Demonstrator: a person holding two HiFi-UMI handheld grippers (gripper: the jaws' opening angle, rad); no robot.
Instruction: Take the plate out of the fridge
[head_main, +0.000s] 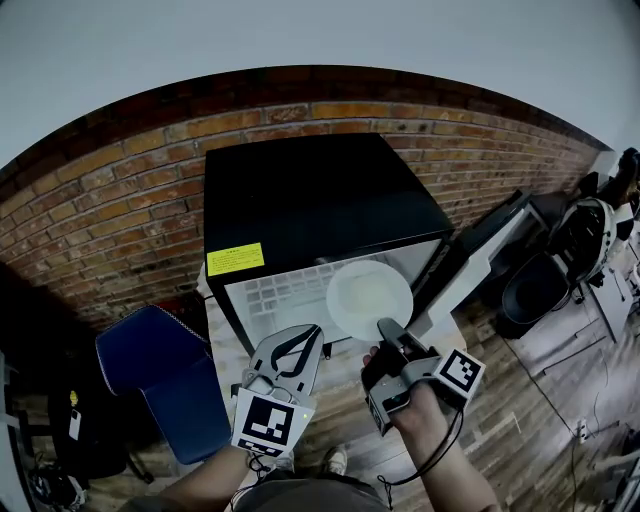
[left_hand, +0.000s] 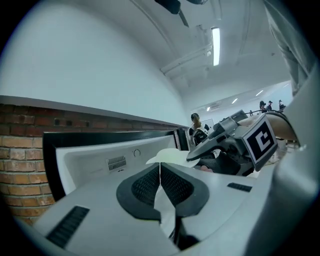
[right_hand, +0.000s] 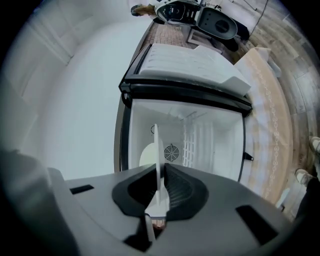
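Observation:
A round white plate (head_main: 368, 298) hangs in front of the open black mini fridge (head_main: 300, 200), outside its white interior. My right gripper (head_main: 385, 328) is shut on the plate's near rim. In the right gripper view the plate (right_hand: 157, 150) stands edge-on between the black pads (right_hand: 177, 187), with the fridge cavity (right_hand: 210, 135) behind it. My left gripper (head_main: 310, 332) is to the left of the plate, its jaws shut with nothing in them. The left gripper view shows its pads (left_hand: 145, 185) meeting, and beyond them the plate (left_hand: 167, 156) and the right gripper (left_hand: 220, 145).
The fridge door (head_main: 480, 270) stands swung open to the right. A brick wall (head_main: 100, 210) runs behind the fridge. A blue chair (head_main: 160, 380) sits to the left, and dark chairs and gear (head_main: 560, 260) stand at the far right on the wooden floor.

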